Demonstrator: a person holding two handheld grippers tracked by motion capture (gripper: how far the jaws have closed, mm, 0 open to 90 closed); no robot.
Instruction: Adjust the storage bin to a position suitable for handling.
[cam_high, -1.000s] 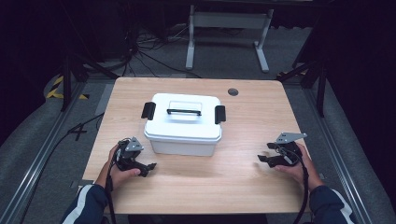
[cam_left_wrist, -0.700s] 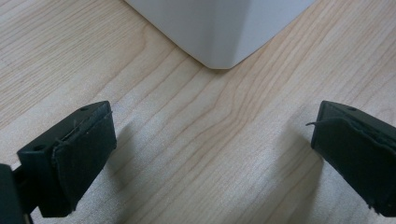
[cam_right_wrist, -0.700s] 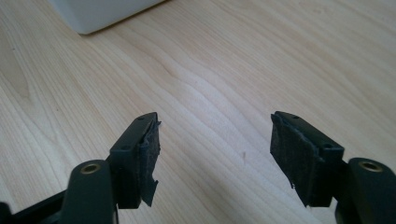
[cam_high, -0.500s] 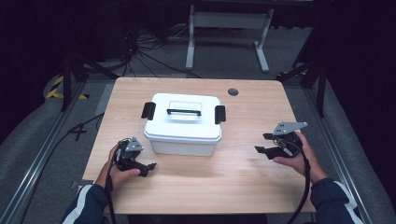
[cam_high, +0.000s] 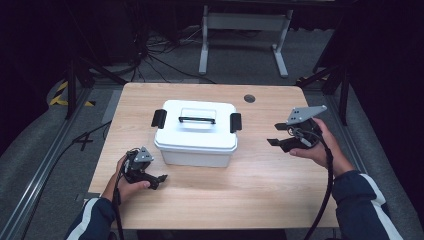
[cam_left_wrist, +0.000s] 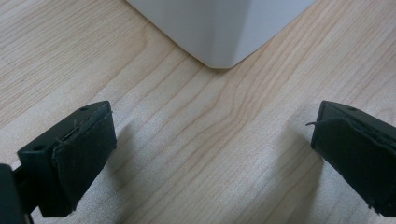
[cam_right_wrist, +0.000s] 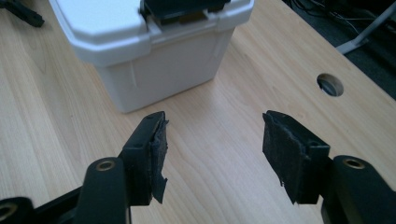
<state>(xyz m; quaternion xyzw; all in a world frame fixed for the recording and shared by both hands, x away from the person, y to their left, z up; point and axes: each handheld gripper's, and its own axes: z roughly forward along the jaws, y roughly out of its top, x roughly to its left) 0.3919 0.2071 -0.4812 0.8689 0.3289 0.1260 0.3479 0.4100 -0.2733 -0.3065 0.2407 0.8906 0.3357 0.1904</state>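
The left gripper (cam_high: 156, 178) rests low on the near tabletop (cam_high: 260, 200), fingers wide apart and empty, aimed at the box's near corner, likely waiting. The right gripper (cam_high: 276, 135), raised at the right, has just been narrowing its empty fingers toward the box (cam_high: 196, 133), mid-tabletop, probably lining up with its right latch (cam_high: 235, 122).

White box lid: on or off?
On. The lid sits flush on the white box, black latches folded against both ends and the handle lying flat on top.
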